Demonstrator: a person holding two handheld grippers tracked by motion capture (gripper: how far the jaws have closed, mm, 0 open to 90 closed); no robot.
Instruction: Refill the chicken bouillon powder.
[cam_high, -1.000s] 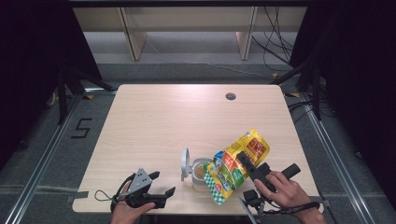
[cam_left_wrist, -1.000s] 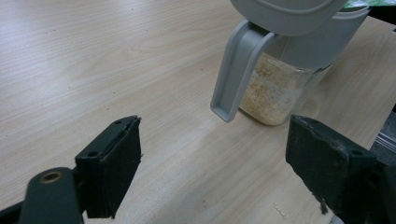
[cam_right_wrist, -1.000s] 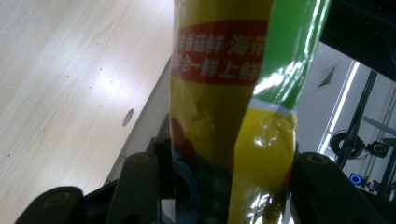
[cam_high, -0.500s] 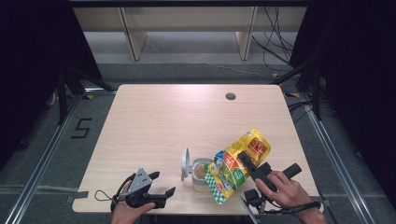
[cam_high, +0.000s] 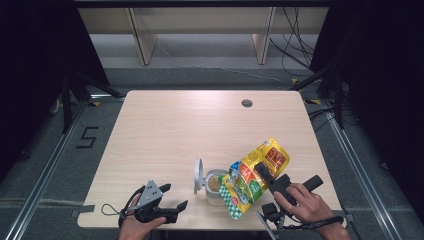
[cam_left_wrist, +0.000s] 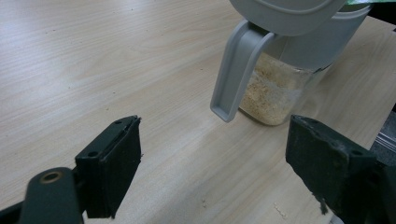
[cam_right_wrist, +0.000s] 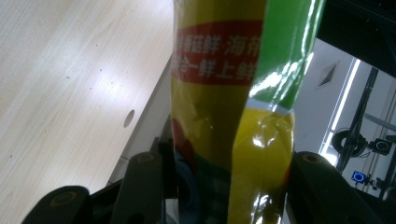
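Nothing has shifted since a second ago: your right gripper (cam_high: 263, 172) clamps the yellow-green pouch (cam_high: 252, 176), red band with Chinese characters, tilted over the open jar (cam_high: 216, 186) near the table's (cam_high: 175, 125) front edge. Your left gripper (cam_high: 172, 197) rests unclenched.
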